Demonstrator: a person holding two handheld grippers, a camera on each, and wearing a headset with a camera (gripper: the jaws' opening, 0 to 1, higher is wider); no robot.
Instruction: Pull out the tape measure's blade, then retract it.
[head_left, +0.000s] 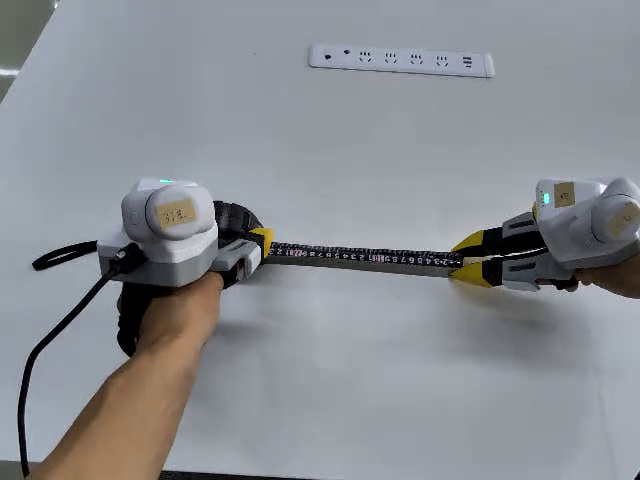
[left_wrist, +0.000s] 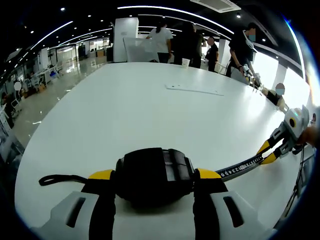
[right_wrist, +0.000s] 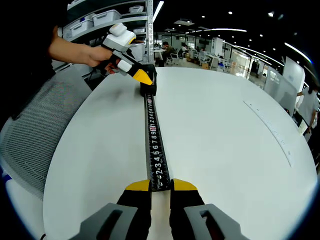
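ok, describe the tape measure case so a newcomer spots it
On the white table, follow the pulled-out blade to its left end. The case is there, clamped in the left gripper's yellow-tipped jaws: the one black body, a strap trailing behind.

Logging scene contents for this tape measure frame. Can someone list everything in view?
table: 1, white, under everything
tape measure case: 1, black, clamped between the left gripper's jaws
blade: 1, dark with printed numbers, pulled out from the case to the right gripper
strap: 1, black, lying on the table beside the case
power strip: 1, white, far side of the table
chair: 1, grey mesh, at the table edge
people: several, dark clothes, standing past the far end of the table
cable: 1, black, trailing from the left gripper
left gripper: white with yellow tips, shut on the case
right gripper: white with yellow tips, shut on the blade end
hands: 2, one on each gripper
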